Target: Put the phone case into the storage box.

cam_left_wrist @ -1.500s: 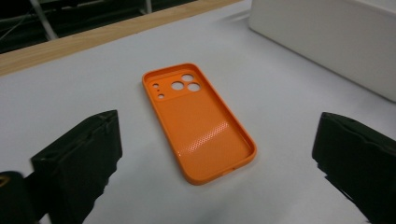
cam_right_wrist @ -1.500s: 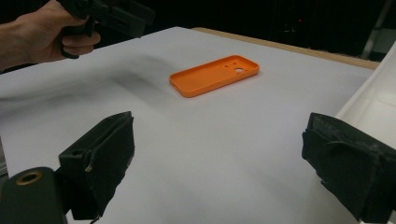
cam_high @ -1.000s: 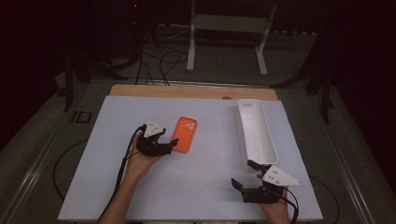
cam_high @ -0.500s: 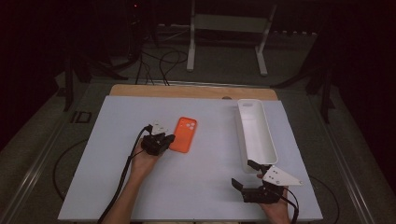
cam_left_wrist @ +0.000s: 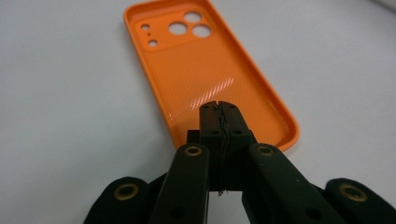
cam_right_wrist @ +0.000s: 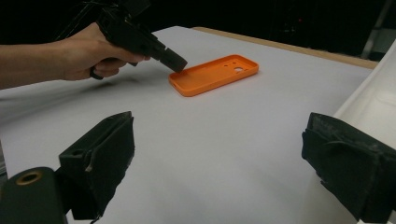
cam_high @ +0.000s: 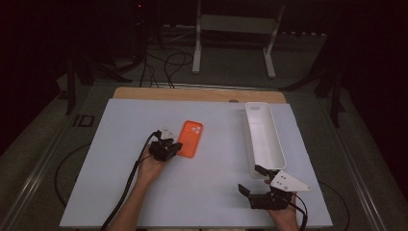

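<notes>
Now left gripper (cam_left_wrist: 219,109) fingers just closed, empty, over orange phone case (cam_left_wrist: 210,70) near edge; right gripper (cam_high: 257,180) fingers wide, empty.

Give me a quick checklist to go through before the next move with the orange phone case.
1. Phone case lies flat on the table, open side up: ok.
2. Left gripper shut, tips over the case's near end: ok. Whether the tips touch the case: cannot tell.
3. Case gripped by the left gripper: not ok, the fingers are shut together with nothing between them.
4. Right gripper open and holding nothing: ok.
5. White bin stands apart from the case, with bare table between them: ok.
6. Right gripper away from the case, near the bin's near end: ok.
</notes>
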Tool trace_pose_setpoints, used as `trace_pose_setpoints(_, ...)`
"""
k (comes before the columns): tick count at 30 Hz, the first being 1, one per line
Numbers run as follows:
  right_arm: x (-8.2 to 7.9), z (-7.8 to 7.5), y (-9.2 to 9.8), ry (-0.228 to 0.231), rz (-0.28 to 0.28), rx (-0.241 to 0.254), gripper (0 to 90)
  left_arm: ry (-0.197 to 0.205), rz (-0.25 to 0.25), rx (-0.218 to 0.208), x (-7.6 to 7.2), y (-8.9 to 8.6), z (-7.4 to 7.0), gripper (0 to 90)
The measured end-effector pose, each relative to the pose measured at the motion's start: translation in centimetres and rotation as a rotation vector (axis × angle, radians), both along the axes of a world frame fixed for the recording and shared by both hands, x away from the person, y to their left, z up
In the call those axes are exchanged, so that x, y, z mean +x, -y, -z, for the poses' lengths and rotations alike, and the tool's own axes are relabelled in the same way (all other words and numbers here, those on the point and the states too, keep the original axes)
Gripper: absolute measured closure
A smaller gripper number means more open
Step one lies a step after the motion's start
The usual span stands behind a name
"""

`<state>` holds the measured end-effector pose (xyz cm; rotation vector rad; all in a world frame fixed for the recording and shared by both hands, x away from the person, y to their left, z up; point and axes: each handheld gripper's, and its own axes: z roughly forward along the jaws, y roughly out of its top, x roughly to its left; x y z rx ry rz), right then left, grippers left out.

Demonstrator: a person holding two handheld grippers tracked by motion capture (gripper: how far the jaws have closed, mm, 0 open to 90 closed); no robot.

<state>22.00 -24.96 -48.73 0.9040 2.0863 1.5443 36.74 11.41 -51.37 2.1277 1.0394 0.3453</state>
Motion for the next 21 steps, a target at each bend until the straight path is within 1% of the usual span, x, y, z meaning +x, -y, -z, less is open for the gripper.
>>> trace_pose_setpoints(3, 0.00, 0.01, -0.04, 0.000, 0.000, 0.000, 9.4, -0.020, -0.001, 0.007, 0.13, 0.00, 0.25, 90.0)
trace_pose_setpoints(4, 0.00, 0.01, -0.05, -0.001, -0.001, 0.000, 9.4, -0.020, -0.001, 0.007, 0.13, 0.00, 0.25, 90.0)
trace_pose_setpoints(5, 0.01, 0.02, -0.06, -0.002, -0.001, 0.000, 9.4, -0.033, 0.002, 0.019, 0.21, -0.02, 0.33, 90.0)
trace_pose_setpoints(7, 0.02, 0.04, -0.08, -0.002, -0.003, -0.001, 9.5, -0.045, -0.003, 0.032, 0.27, 0.01, 0.48, 90.0)
trace_pose_setpoints(8, 0.02, 0.04, -0.08, -0.001, -0.004, -0.003, 9.5, -0.048, -0.004, 0.028, 0.28, -0.04, 0.52, 90.0)
trace_pose_setpoints(10, 0.02, 0.04, -0.08, -0.001, -0.004, -0.003, 9.5, -0.048, -0.004, 0.028, 0.28, -0.04, 0.52, 90.0)
trace_pose_setpoints(11, 0.02, 0.04, -0.08, -0.001, -0.004, -0.003, 9.5, -0.053, -0.005, 0.035, 0.29, 0.02, 0.46, 90.0)
trace_pose_setpoints(14, 0.02, 0.04, -0.07, -0.001, -0.004, -0.002, 9.5, -0.049, -0.003, 0.041, 0.29, 0.05, 0.45, 90.0)
trace_pose_setpoints(17, -0.02, 0.00, -0.01, -0.001, -0.003, -0.001, 9.5, -0.050, -0.006, 0.057, 0.26, 0.11, 0.38, 90.0)
trace_pose_setpoints(21, -0.03, -0.02, 0.05, 0.001, 0.000, 0.002, 9.5, -0.054, -0.009, 0.053, 0.30, 0.12, 0.39, 90.0)
